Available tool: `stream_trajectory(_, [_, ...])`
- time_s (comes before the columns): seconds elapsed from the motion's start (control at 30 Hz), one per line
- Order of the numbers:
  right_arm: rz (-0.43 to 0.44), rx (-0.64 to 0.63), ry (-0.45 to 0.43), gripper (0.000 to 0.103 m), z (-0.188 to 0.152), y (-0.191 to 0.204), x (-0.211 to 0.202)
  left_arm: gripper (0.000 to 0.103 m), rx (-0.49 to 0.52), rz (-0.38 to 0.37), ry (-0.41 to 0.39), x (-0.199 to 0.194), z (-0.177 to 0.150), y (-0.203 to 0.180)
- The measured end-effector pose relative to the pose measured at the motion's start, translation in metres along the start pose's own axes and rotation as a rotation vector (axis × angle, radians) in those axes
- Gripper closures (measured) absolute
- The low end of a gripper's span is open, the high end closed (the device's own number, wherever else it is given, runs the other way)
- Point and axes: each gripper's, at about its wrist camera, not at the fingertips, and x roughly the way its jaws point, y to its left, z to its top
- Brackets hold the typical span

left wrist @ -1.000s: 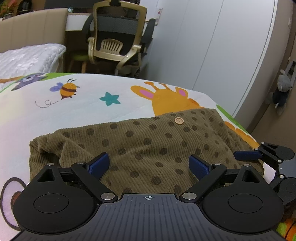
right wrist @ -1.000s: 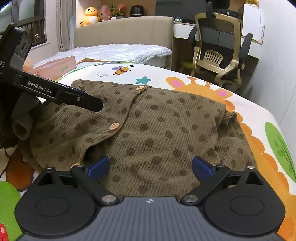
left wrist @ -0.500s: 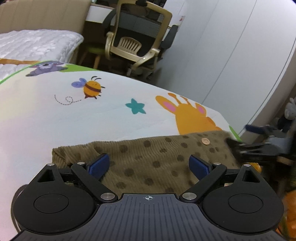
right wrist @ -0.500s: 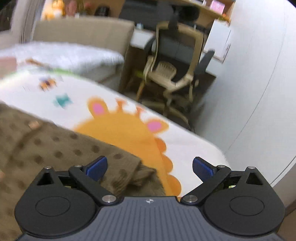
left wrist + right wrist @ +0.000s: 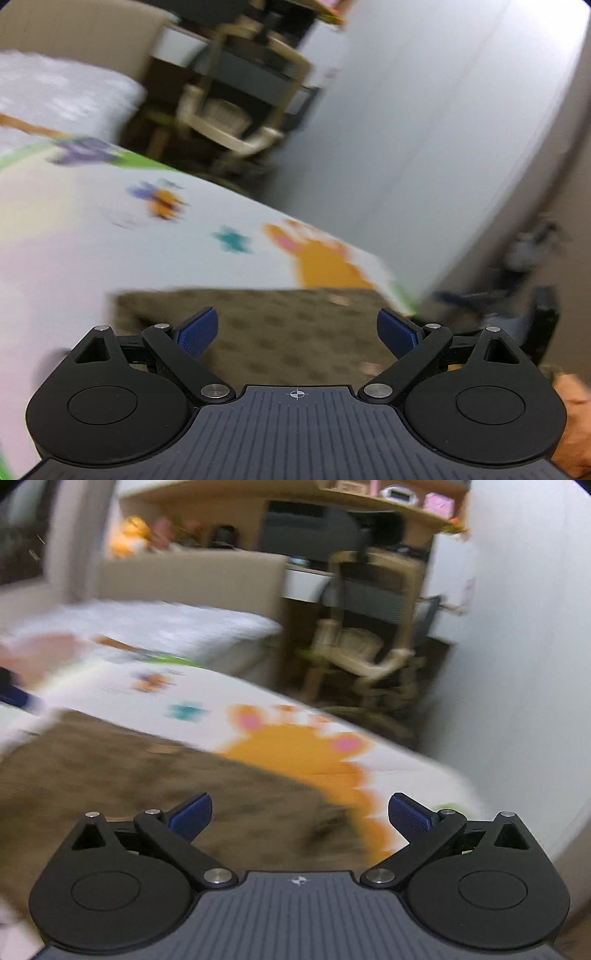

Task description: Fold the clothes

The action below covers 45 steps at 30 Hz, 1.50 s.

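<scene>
A brown dotted corduroy garment [image 5: 288, 325] lies on a cartoon-print sheet [image 5: 74, 240]; both views are motion-blurred. My left gripper [image 5: 297, 330] is open and empty, with the garment's near edge below its blue pads. My right gripper [image 5: 299, 812] is open and empty over the garment's right end [image 5: 129, 782] beside the orange giraffe print [image 5: 306, 753]. The right gripper shows blurred at the right of the left wrist view [image 5: 480, 299].
A beige office chair [image 5: 369, 642] stands past the bed by a desk. A white quilted mattress [image 5: 166, 627] and beige headboard [image 5: 192, 576] lie behind. White wardrobe doors [image 5: 424, 129] are on the right. The bed's right edge [image 5: 424, 768] is close.
Both grippers have pulled back from the garment and stayed open. The right one swung right then back left; the left one tilted. Less of the garment shows in each view.
</scene>
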Motion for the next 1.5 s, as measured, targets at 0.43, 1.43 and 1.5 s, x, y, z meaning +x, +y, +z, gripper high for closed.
stream_trajectory(0.43, [0.108, -0.005, 0.107, 0.000, -0.053, 0.023, -0.032, 0.007, 0.062, 0.188, 0.099, -0.033, -0.055, -0.007])
stream_trajectory(1.43, [-0.019, -0.133, 0.095, 0.000, -0.060, 0.038, -0.020, 0.030, -0.071, 0.375, 0.044, -0.054, -0.073, 0.014])
stream_trajectory(1.5, [0.024, -0.129, 0.059, 0.000, -0.051, 0.048, -0.028, 0.042, -0.052, 0.369, 0.049, -0.051, -0.075, 0.011])
